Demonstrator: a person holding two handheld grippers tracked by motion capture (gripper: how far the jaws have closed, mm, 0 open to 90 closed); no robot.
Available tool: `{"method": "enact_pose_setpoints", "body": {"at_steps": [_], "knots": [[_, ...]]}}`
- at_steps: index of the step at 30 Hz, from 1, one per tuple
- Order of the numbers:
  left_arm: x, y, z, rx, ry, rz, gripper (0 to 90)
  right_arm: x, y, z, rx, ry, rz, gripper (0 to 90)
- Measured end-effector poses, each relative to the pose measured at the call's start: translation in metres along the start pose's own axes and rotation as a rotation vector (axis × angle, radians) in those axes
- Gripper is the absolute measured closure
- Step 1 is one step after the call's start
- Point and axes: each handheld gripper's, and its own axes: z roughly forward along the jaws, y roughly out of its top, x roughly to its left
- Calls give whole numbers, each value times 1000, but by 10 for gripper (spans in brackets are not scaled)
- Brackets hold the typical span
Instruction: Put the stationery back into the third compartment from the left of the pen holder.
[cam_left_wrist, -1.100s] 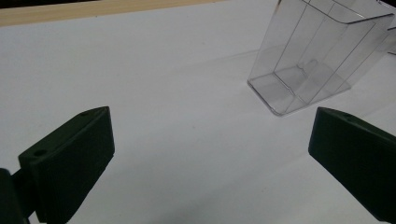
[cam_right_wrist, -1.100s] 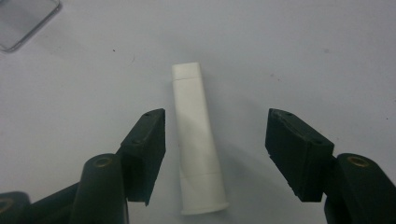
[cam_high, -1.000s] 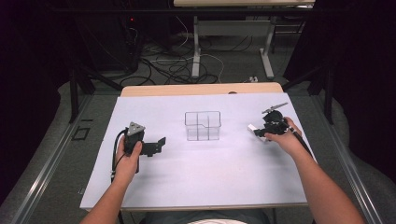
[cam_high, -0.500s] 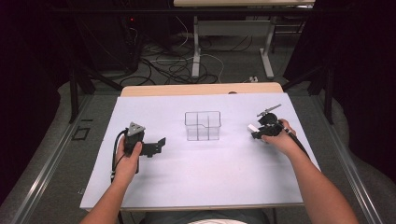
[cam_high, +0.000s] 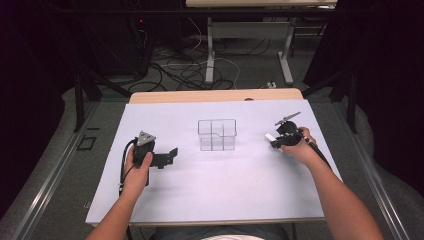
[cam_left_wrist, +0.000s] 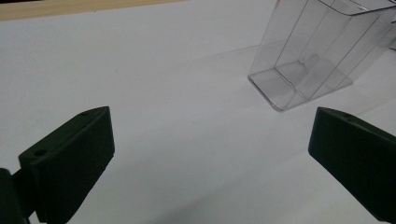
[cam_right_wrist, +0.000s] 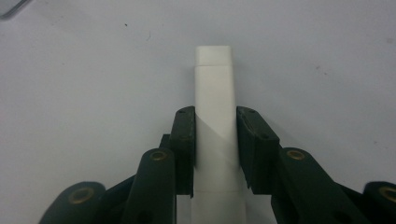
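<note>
Right gripper view gave me the clearest look at the white stick (cam_right_wrist: 214, 107): a flat, oblong white piece with a short cap-like section at its far end, lying lengthwise between the two black jaws of my right hand-held gripper (cam_right_wrist: 214, 135). The jaws had just been closing, and I saw both pads pressed against its long sides, so the stick was clamped, with its capped end jutting out past the jaw tips over the white sheet (cam_right_wrist: 93, 84) that covered the worktop. I could not tell whether the stick was resting on the sheet or was lifted just clear of it.

From the high view, I found the white stick (cam_high: 270, 137) at the right side of the worktop, poking out of the right hand-held gripper (cam_high: 276, 141) toward the middle, with my right hand (cam_high: 298, 148) wrapped around the gripper body.

Near the middle of the sheet stood a clear plastic organiser (cam_high: 217, 134), upright, divided into compartments, well apart from the stick.

On the left side of the worktop my left hand-held gripper (cam_high: 171, 156) sat low over the sheet, held in my left hand (cam_high: 136, 169). In the left gripper view its jaws stood wide apart with nothing between them, and the clear plastic organiser (cam_left_wrist: 313, 56) appeared beyond them.
</note>
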Motion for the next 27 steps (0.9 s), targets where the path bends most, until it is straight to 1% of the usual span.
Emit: {"method": "enact_pose_setpoints", "body": {"at_steps": [2, 3, 4, 5, 6, 7, 9, 10, 11, 12, 14, 17, 19, 20, 23, 24, 25, 26, 27], "knots": [[0, 0, 0, 2, 3, 7, 3, 0, 0, 0, 0, -8, -3, 690], [0, 0, 0, 2, 3, 6, 3, 0, 0, 0, -2, 0, -23, 690], [1, 0, 0, 2, 3, 6, 3, 1, 0, 0, -2, -7, -32, 690], [0, 0, 0, -5, 3, 0, 3, 1, 0, 0, -2, -7, -32, 690], [0, 0, 0, -5, 3, -2, 3, 1, 0, 0, 2, -10, -15, 690], [0, 0, 0, -5, 2, -3, 3, 1, 0, 0, 3, -9, -15, 690], [1, 0, 0, 2, 3, 5, 3, 1, 0, 0, 0, -14, -16, 690], [1, 0, 0, 2, 2, 6, 3, 0, 0, 0, 2, -7, -15, 691], [0, 0, 0, 2, 2, 8, 3, 1, 1, 0, 6, -8, -3, 691], [0, 0, 0, 3, 3, 7, 3, 0, 1, 0, 2, -6, -8, 691], [0, 0, 1, -6, 4, 6, 3, 0, 1, 0, 7, -4, -4, 691], [0, 0, 0, -2, 5, 3, 3, 0, 0, 0, 2, 1, -8, 692], [1, 0, 0, 5, 1, 2, 3, 1, 1, 0, 4, -8, -7, 692], [0, 0, 0, 3, -2, -6, 3, 1, 0, -1, 2, -2, -29, 692], [1, 1, 0, 0, 1, -1, 3, 3, 0, -2, -1, -3, -43, 692], [1, 1, 0, -6, 2, -5, 3, 6, 0, -1, -34, -4, -45, 692], [1, 1, 0, -7, 0, -7, 3, 6, 0, -1, -34, -4, -45, 692], [1, 2, -1, -1, -4, -10, 3, 10, 1, -6, -14, -3, -73, 692], [0, 1, -1, -9, -6, -20, 3, 12, 1, -8, -21, 1, -87, 692]]}}
